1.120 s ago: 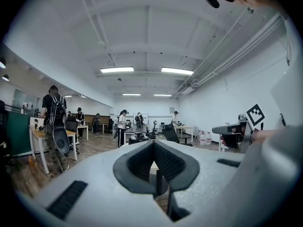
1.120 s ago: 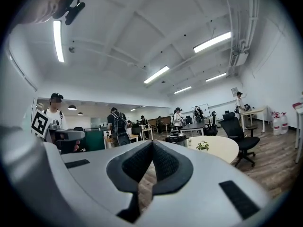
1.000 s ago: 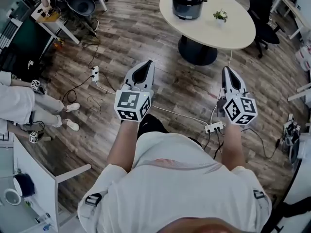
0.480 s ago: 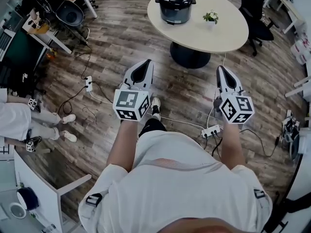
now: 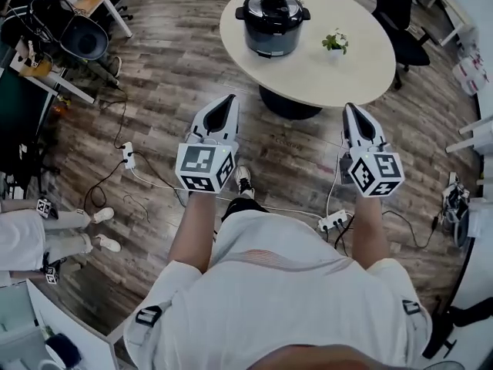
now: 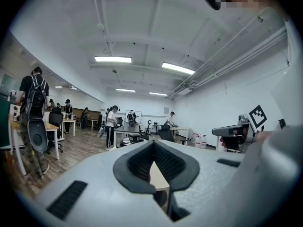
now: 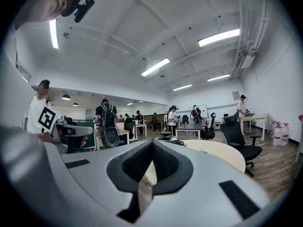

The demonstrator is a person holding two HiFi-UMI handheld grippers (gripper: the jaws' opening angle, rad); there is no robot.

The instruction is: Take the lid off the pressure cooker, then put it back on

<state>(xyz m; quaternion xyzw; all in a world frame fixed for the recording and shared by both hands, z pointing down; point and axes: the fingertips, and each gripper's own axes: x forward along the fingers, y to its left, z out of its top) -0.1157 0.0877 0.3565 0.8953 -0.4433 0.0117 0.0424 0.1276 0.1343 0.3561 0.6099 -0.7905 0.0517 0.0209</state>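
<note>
A dark pressure cooker [image 5: 272,23] with its lid on stands on the round beige table [image 5: 339,72], ahead in the head view. My left gripper [image 5: 229,100] is shut and empty, held level over the wooden floor short of the table's near edge. My right gripper [image 5: 351,108] is shut and empty too, just short of the table's near right edge. In the left gripper view the left gripper [image 6: 153,143] has its jaws closed tip to tip. In the right gripper view the right gripper [image 7: 152,143] is closed the same way, with the cooker's top [image 7: 171,140] just beyond it.
A small potted plant [image 5: 335,42] stands on the table right of the cooker. Power strips [image 5: 333,222] and cables lie on the floor. Black office chairs [image 5: 397,14] stand behind the table and at the far left [image 5: 81,37]. Seated people's legs [image 5: 46,233] show at left.
The table and cooker have come closer and lower in the head view as I walk toward them. Both grippers stay shut and held out in front.
</note>
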